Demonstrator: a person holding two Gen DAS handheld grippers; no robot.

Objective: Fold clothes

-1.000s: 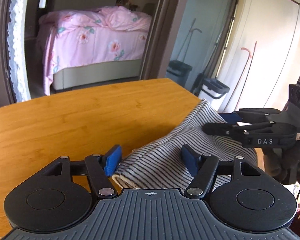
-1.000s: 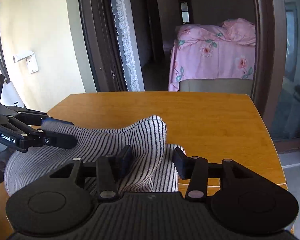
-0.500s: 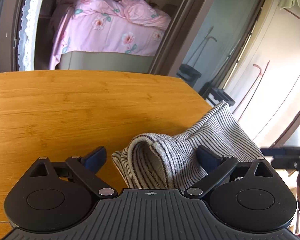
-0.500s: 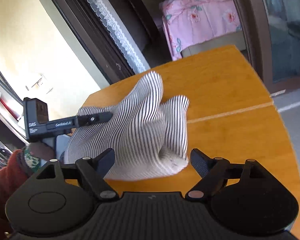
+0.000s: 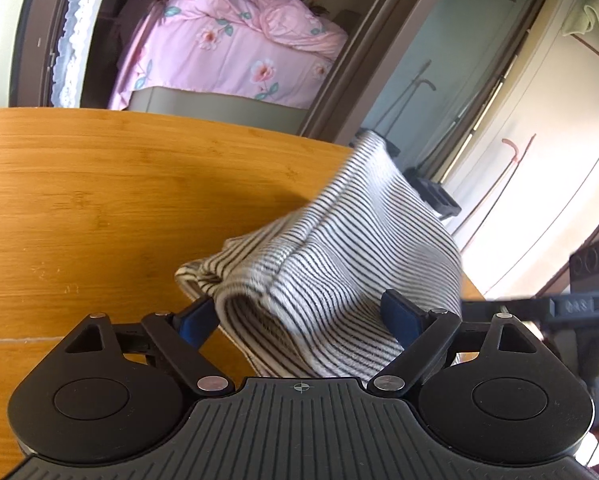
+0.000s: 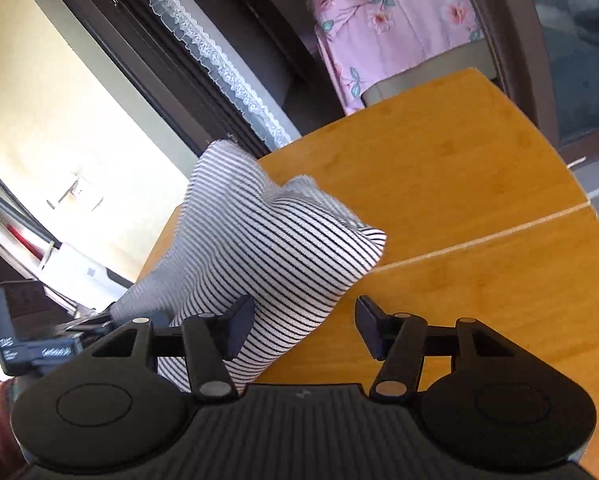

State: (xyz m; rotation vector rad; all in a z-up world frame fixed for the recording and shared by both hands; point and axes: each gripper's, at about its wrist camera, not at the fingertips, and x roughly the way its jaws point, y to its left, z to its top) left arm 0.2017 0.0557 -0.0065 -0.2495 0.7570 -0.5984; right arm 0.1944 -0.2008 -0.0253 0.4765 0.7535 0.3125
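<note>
On your left gripper (image 6: 39,350), seen from the right wrist, white lettering shows but is too blurred to read.

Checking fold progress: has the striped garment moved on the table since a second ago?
Yes. The striped garment has bunched up and lifted, its far corner now rising above the wooden table's far edge in the right wrist view.

The cloth (image 5: 339,264) in front of me is white with thin black stripes. My table (image 5: 99,200) is honey-orange wood grain (a pale seam line crosses it). My left gripper (image 5: 299,316) is black with blue pads; my right gripper (image 6: 305,324) is black throughout. The bedspread (image 5: 227,52) behind is pink with flowers and green leaves.
</note>
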